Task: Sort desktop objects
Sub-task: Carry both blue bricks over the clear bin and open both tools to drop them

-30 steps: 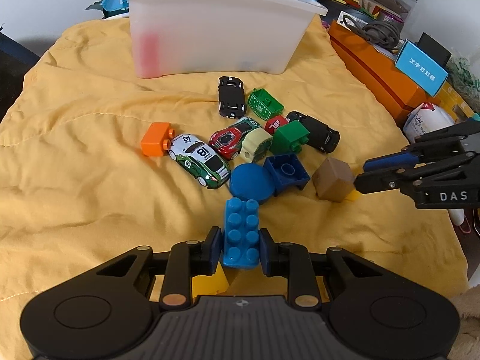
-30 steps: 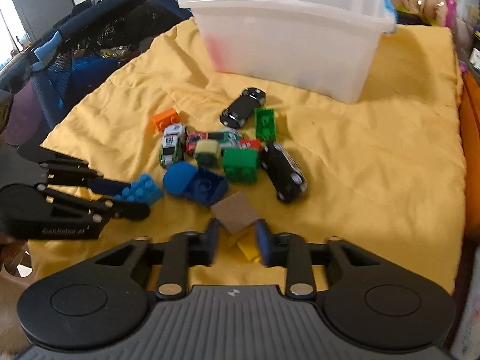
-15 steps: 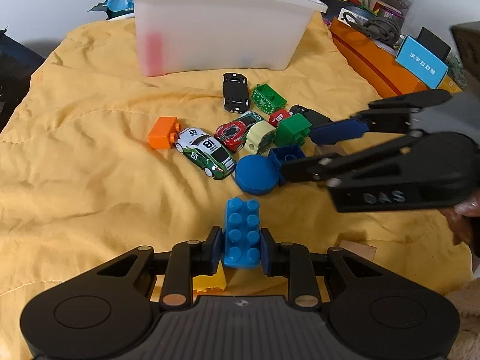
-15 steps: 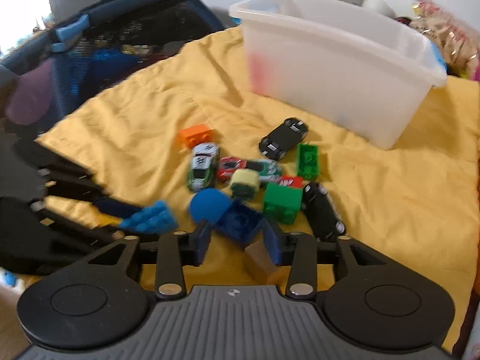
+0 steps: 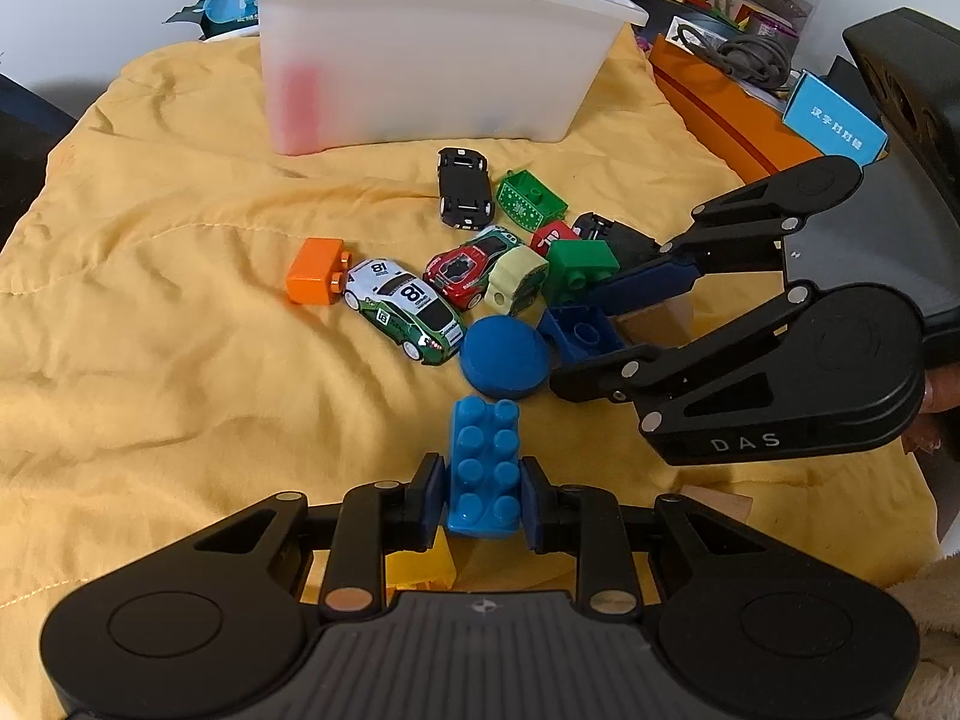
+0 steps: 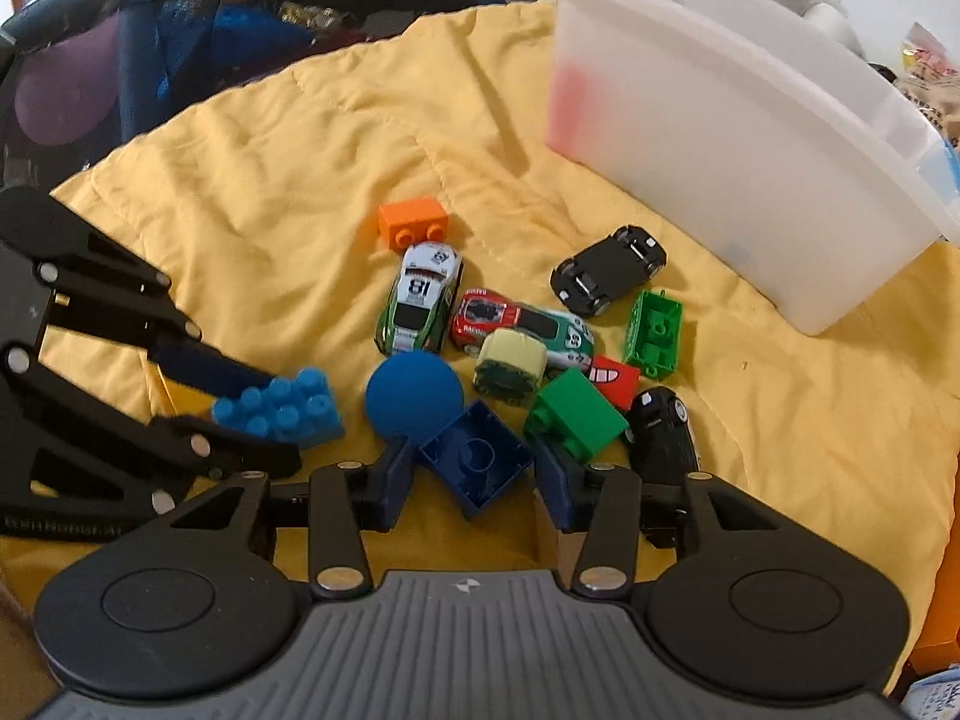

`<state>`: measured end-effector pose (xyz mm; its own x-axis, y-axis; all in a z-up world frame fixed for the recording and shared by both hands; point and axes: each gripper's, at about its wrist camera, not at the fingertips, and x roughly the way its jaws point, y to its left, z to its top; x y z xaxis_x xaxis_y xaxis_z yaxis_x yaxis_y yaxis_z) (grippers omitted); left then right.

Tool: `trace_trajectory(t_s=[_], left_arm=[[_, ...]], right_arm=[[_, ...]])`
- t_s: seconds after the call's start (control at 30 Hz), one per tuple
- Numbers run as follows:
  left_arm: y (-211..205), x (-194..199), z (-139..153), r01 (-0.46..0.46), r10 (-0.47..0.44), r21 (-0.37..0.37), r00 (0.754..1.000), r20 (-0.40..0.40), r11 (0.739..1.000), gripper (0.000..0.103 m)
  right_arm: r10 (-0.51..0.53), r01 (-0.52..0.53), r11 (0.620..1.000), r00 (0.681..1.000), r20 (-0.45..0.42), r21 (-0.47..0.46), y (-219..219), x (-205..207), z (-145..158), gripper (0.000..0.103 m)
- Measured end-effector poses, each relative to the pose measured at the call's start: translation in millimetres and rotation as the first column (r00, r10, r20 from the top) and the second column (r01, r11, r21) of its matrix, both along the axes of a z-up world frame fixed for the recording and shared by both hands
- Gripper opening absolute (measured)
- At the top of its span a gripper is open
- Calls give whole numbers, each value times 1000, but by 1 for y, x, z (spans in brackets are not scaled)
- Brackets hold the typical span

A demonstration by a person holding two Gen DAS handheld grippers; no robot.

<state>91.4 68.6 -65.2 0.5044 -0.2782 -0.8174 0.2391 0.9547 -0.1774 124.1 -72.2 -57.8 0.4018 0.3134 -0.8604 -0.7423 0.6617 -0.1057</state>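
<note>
Left claw (image 5: 483, 492) clamped on light blue brick (image 5: 485, 468). Right claw (image 6: 474, 471) spread, jaws just widened, apparently not pressing dark blue brick (image 6: 477, 456) between pads.

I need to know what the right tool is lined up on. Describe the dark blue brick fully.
The dark blue brick is a glossy, square, plastic piece lying with its hollow underside up, a round tube inside. It rests on the yellow cloth, turned corner-on between the open right tool's pads, apparently untouched by them. The blue disc abuts it; the green brick sits close.
</note>
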Motion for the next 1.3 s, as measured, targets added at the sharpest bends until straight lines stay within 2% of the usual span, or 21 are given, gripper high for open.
trace_trajectory(t_s=[0.1, 0.27, 0.37, 0.5, 0.63, 0.73, 0.9, 1.0, 1.1, 1.17, 1.27, 1.3], left_arm=[[1, 1, 1, 5, -5, -6, 1000, 1, 1000, 29], [4, 3, 19, 5, -4, -30, 999, 34, 1000, 29], [5, 7, 38, 10, -7, -42, 997, 77, 999, 29], [9, 24, 75, 5, 3, -49, 985, 171, 999, 29], [17, 55, 117, -2, 13, -40, 959, 283, 999, 29], [19, 85, 149, -12, 19, -20, 928, 373, 1000, 29], [17, 131, 183, -57, 59, -18, 886, 460, 998, 29], [17, 157, 186, -84, 89, -31, 883, 460, 996, 29], [14, 189, 170, -135, 108, 34, 897, 429, 990, 29], [15, 207, 152, -149, 121, 48, 920, 373, 988, 29], [17, 217, 130, -150, 119, 74, 939, 323, 986, 32], [14, 218, 124, -152, 117, 90, 943, 313, 984, 39]], right_arm=[[0, 0, 1000, 1000, -4, -2, -2, 1, 0, 48], [-26, 26, 999, 999, 18, 23, -3, -4, 13, 48], [-53, 52, 998, 998, 32, 43, -11, -5, 23, 48], [-130, 126, 986, 991, 32, 112, -25, 6, 40, 48], [-196, 178, 968, 976, 93, 176, -35, 21, 67, 48], [-248, 207, 948, 956, 154, 241, -41, 37, 94, 48], [-358, 256, 903, 893, 272, 346, -40, 71, 138, 48], [-443, 311, 855, 853, 276, 414, -38, 96, 150, 48], [-506, 363, 809, 831, 233, 462, -35, 121, 149, 48], [-532, 398, 793, 821, 207, 461, -33, 136, 142, 48], [-559, 449, 784, 811, 173, 430, -31, 152, 124, 49], [-565, 465, 783, 810, 159, 414, -29, 158, 115, 50]])
